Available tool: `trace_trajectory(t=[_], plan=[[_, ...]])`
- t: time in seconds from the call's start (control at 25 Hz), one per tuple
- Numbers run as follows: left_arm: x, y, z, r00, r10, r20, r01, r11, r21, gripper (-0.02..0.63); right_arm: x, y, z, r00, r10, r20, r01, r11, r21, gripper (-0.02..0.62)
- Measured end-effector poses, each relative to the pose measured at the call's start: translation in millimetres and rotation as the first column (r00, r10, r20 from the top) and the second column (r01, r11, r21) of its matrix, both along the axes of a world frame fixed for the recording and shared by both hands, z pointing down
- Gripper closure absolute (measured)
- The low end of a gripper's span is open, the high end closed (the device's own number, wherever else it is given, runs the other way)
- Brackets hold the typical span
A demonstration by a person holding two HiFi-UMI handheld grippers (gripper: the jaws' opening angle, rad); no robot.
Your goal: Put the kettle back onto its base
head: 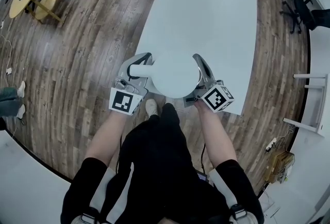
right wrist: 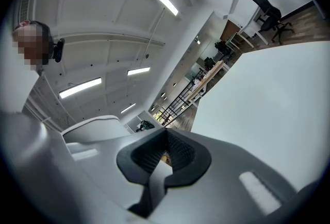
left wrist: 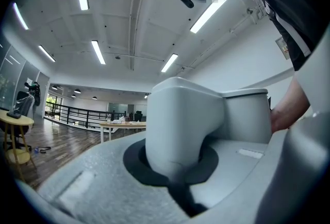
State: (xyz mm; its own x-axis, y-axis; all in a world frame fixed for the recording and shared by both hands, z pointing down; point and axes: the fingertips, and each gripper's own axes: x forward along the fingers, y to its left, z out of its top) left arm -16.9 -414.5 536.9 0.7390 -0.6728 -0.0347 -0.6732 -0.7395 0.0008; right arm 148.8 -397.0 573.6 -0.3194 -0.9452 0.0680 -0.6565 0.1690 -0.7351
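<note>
Left hand-held gripper point(left wrist: 172, 164) clamping kettle point(head: 172, 76) handle, plain white, round body

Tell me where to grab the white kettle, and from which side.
Take the kettle by its handle, coming from the person's left, as the left gripper does, shut on it. The handle juts sideways as a narrow bar that the jaws can close round; the rest of the kettle is round and looks too wide for them. The right gripper is shut and empty beside it.
</note>
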Motion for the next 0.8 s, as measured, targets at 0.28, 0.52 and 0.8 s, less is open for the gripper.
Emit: trace_trajectory(t=[0.28,0.52,0.8], plan=[[0,-2,12,0.999,-0.038,0.021,0.038,0.999,-0.027,0.609,1,1,1,1.0,0.006,-0.004,-0.006,1.0,0.014,0.595],[-3,-12,16,0.997,-0.066,0.028,0.068,0.995,-0.076,0.557,3,0,4,0.999,0.031,0.016,-0.031,0.999,-0.02,0.591],[-17,-14,34,0.991,-0.085,0.108,0.095,0.991,-0.094,0.467,19,8,5,0.997,0.079,0.0,-0.079,0.997,-0.024,0.59]])
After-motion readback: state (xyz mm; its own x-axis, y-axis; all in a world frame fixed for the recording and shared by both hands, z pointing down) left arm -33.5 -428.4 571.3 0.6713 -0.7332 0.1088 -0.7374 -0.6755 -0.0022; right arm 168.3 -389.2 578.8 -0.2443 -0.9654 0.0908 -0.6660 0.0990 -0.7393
